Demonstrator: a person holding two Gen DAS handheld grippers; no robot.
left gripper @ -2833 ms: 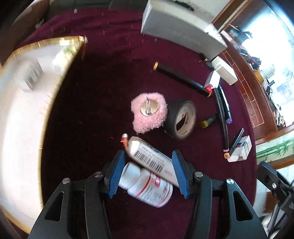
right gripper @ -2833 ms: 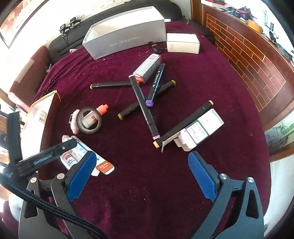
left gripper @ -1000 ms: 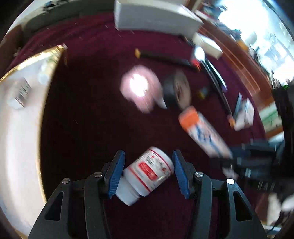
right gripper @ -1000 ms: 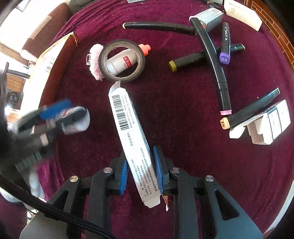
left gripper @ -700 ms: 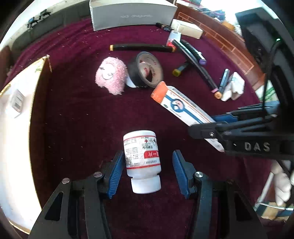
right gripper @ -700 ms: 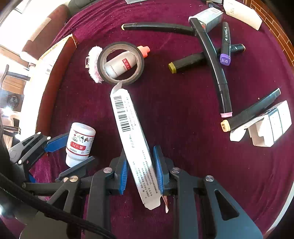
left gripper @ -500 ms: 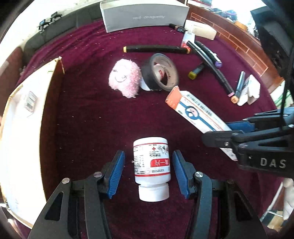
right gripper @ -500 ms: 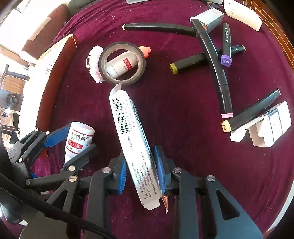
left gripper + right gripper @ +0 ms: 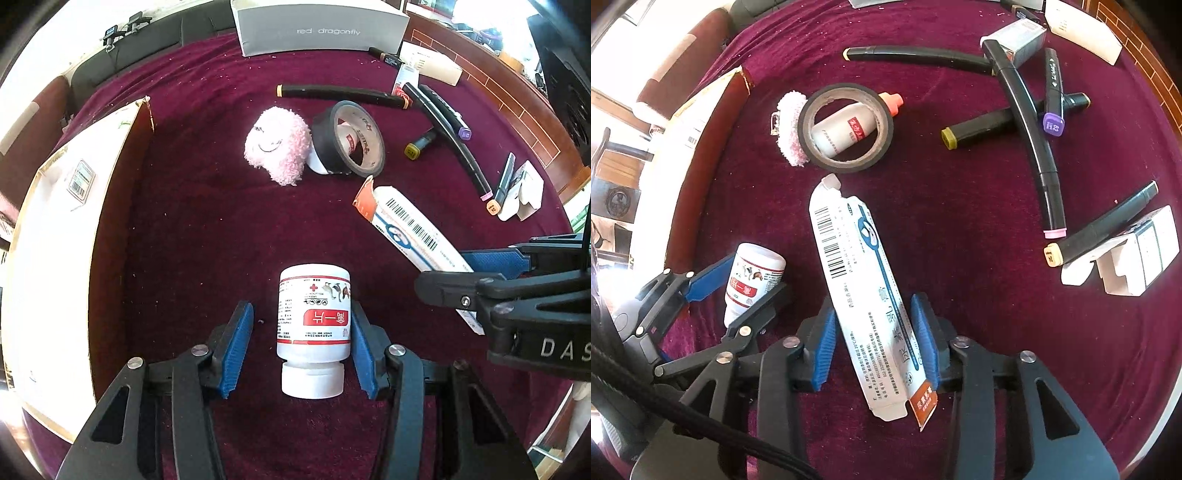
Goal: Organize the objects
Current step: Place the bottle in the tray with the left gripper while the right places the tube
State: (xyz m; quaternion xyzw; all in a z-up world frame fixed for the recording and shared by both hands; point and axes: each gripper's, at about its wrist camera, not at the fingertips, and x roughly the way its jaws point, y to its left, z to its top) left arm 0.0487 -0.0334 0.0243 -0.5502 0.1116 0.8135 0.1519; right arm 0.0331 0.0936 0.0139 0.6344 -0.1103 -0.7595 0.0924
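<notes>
A white pill bottle [image 9: 314, 314] with a red label lies on the maroon cloth, cap towards the camera. My left gripper [image 9: 299, 314] straddles it with jaws closing; the right pad touches the bottle, the left pad stands clear. In the right wrist view the same bottle [image 9: 753, 280] sits between the left gripper's [image 9: 753, 275] fingers. A long white carton [image 9: 860, 280] with a barcode lies flat between the jaws of my right gripper [image 9: 874, 306], which are opening with a gap at the left pad. The carton [image 9: 410, 229] and right gripper [image 9: 469, 269] appear at the right of the left wrist view.
A black tape roll [image 9: 846, 125] rings a small orange-capped bottle [image 9: 849, 129], with a pink fluffy clip [image 9: 280, 147] beside it. Several black markers [image 9: 1027, 122] and a small white carton [image 9: 1126, 258] lie right. A gold-edged white box [image 9: 55, 240] is left, a grey box [image 9: 321, 29] at the back.
The pill bottle was gripped and tilted; now it rests on the cloth with a gap at one pad. The right jaws have widened and the long carton has turned flat between them.
</notes>
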